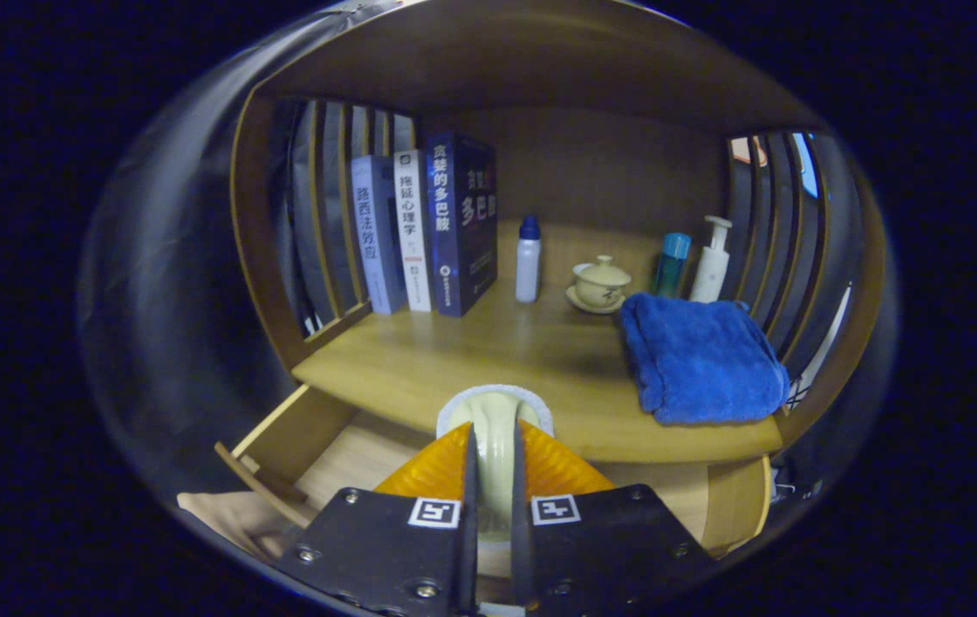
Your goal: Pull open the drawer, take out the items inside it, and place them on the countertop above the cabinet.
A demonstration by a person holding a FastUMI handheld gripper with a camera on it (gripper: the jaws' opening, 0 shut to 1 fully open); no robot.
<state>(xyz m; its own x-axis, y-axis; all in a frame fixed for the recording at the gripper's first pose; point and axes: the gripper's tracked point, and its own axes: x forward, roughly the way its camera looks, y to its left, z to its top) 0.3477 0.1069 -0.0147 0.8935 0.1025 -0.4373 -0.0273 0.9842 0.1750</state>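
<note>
Gripper clamped on a pale item above the open drawer

Gripper (494,446) fingers press both sides of a cream-coloured item (494,428), held over the open drawer (308,428) at the desk (454,360) edge. Beyond them lie a folded blue towel (698,356), three upright books (424,231), a lidded teacup (601,283) and a small white bottle (528,261).

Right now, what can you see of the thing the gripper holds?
The pale cream object looks like smooth plastic, with a rounded top and a white rim around it. It stands upright between the orange fingers of the gripper, both pressing on it, above the open drawer and at the countertop front edge. Its lower part is hidden.
</note>
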